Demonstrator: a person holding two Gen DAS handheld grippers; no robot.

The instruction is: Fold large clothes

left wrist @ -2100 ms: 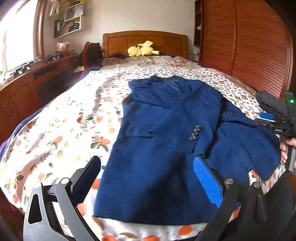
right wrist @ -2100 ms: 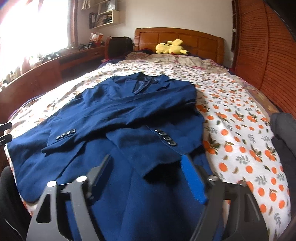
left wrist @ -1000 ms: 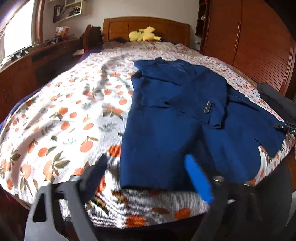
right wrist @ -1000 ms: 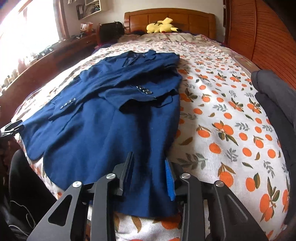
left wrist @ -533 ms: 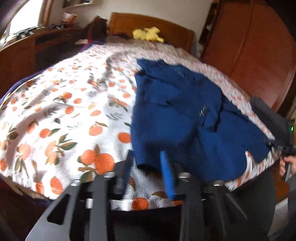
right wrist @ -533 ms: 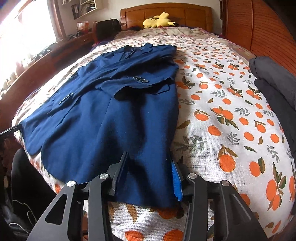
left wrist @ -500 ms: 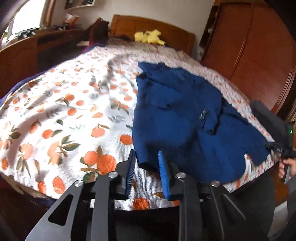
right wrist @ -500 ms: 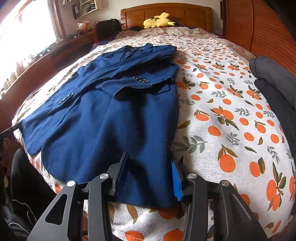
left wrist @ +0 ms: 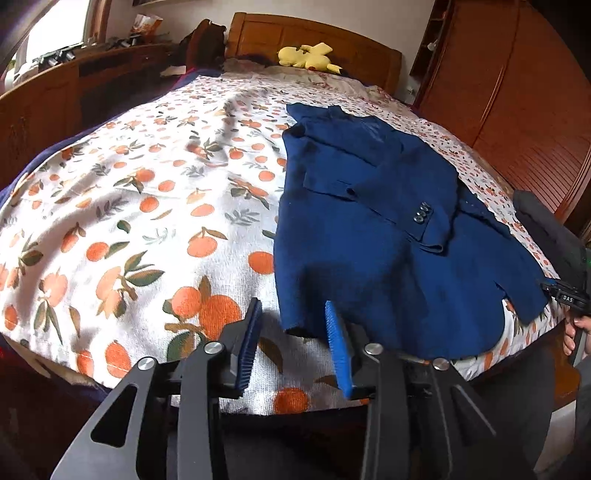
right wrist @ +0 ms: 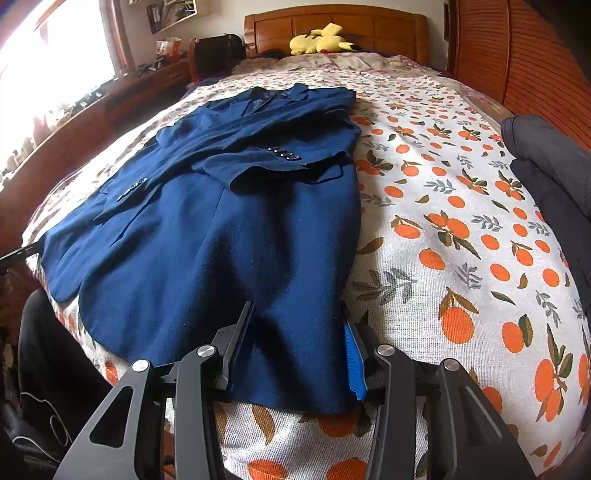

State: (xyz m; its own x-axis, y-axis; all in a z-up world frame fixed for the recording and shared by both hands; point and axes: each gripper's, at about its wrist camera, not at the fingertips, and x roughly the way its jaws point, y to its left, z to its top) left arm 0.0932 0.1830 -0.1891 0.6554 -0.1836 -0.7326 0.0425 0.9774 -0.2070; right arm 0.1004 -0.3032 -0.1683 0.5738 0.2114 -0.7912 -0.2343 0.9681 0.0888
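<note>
A nubby orange-print bedspread point(right wrist: 461, 229) carries the woolly blue jacket point(right wrist: 240, 221), lying flat along its near edge. The left gripper point(left wrist: 293, 334), jaws opening, brackets the near-left hem corner without touching; only the right wrist view shows the right gripper point(right wrist: 297, 345) clamped on the near-right hem.

A home bedroom: a wide bed point(right wrist: 461, 229) with an orange-print cover, a wooden headboard point(right wrist: 343, 26), and a yellow plush toy point(right wrist: 321, 40) by the pillows. A slatted wooden wardrobe point(left wrist: 517, 92) lines one side (a cluttered desk point(left wrist: 85, 62) and bright window point(right wrist: 48, 48) stand opposite).
</note>
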